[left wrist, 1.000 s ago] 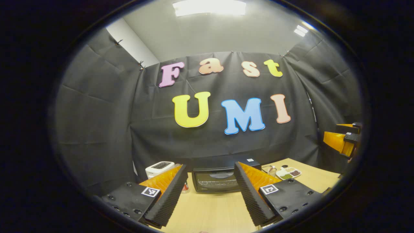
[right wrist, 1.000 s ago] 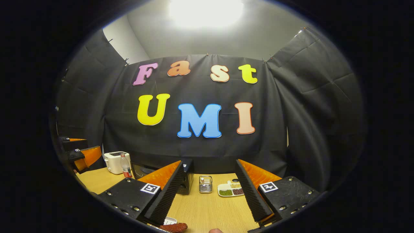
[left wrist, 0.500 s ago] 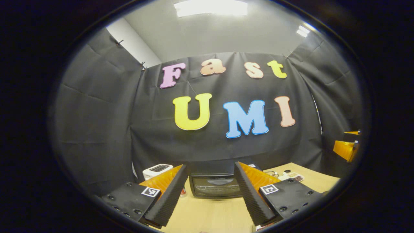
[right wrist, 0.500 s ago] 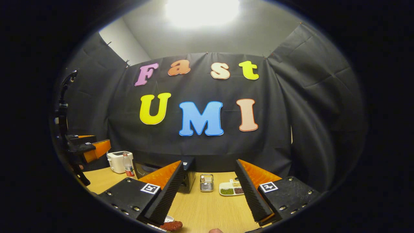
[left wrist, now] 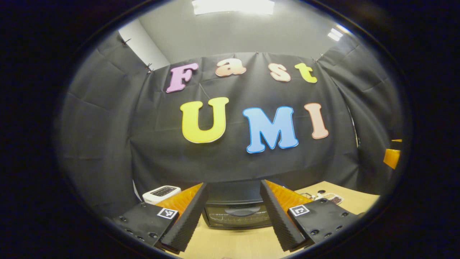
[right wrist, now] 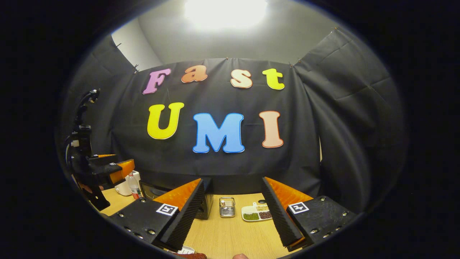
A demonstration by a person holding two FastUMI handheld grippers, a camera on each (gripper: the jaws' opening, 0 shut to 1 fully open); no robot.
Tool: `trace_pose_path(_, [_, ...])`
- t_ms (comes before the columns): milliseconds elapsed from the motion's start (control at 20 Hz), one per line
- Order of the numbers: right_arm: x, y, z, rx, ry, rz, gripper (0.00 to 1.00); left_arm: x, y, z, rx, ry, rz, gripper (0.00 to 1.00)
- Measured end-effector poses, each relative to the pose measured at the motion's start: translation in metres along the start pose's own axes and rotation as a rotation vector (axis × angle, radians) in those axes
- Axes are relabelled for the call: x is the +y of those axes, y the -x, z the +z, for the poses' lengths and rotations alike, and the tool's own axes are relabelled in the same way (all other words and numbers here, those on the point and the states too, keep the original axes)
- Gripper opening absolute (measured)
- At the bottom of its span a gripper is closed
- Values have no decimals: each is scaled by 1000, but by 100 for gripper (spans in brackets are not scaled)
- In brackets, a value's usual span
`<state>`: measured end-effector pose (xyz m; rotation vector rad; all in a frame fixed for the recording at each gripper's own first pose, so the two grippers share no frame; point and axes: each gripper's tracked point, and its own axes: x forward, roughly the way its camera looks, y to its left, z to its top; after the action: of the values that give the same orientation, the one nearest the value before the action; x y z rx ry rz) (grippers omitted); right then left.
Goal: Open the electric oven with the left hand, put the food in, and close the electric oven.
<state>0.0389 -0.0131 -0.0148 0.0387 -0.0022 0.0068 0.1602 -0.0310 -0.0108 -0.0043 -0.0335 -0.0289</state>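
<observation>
**Two grippers spread and empty, oven door shut**

Two grippers hang above the wooden table (right wrist: pixel 230 233), neither touching anything. In the left gripper view, the left gripper (left wrist: pixel 231 216) has its fingers spread wide with only air between them, and the electric oven (left wrist: pixel 237 212) sits framed in that gap, farther off on the table, its dark glass door closed. A white toaster (left wrist: pixel 161 193) stands to the left of the oven, at the far left of the table. Off to the right, near the far edge, lies a divided dish of seeds (left wrist: pixel 329 198).

In the right gripper view, the right gripper (right wrist: pixel 231 216) also has its fingers held wide apart and grips nothing. Between them, far across the table, stand a small metal holder (right wrist: pixel 227 207) and the divided dish (right wrist: pixel 257 213) just to its right. The oven (right wrist: pixel 206 205) shows partly behind the left finger. At the bottom edge, close to the camera, a reddish piece of food (right wrist: pixel 190 255) rests on a white plate (right wrist: pixel 187 249). The left gripper (right wrist: pixel 115 169) appears at far left, raised above the table, with a bottle (right wrist: pixel 134 185) and the toaster (right wrist: pixel 124 187) beyond it.
</observation>
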Motion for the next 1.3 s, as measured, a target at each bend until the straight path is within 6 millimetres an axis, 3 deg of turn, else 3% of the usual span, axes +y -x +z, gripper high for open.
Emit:
trace_pose_path(350, [7,-15,2,14,20,-78,96,-12,-73,-53,56,-4,-63,100])
trace_pose_path(400, [6,-17,3,13,24,-91,96,-15,-81,-61,67,2,-72,90])
trace_pose_path(600, [2,-17,0,26,37,-147,96,-25,-115,-90,102,6,-100,91])
trace_pose_path(650, [0,-16,-1,32,41,-162,96,-26,-121,-96,110,5,-106,100])
trace_pose_path(750, [-3,-13,-4,44,46,-191,96,-28,-134,-113,134,1,-113,100])
trace_pose_path(900, [-7,-9,-8,62,52,-223,96,-29,-146,-139,171,-9,-117,97])
trace_pose_path(950, [-7,-8,-10,67,55,-231,96,-29,-149,-145,181,-12,-118,91])
trace_pose_path(1250, [-4,-7,-13,86,74,-240,96,-25,-156,-180,241,-9,-109,91])
trace_pose_path(1300, [-3,-7,-12,87,77,-235,96,-26,-159,-177,221,1,-108,100])
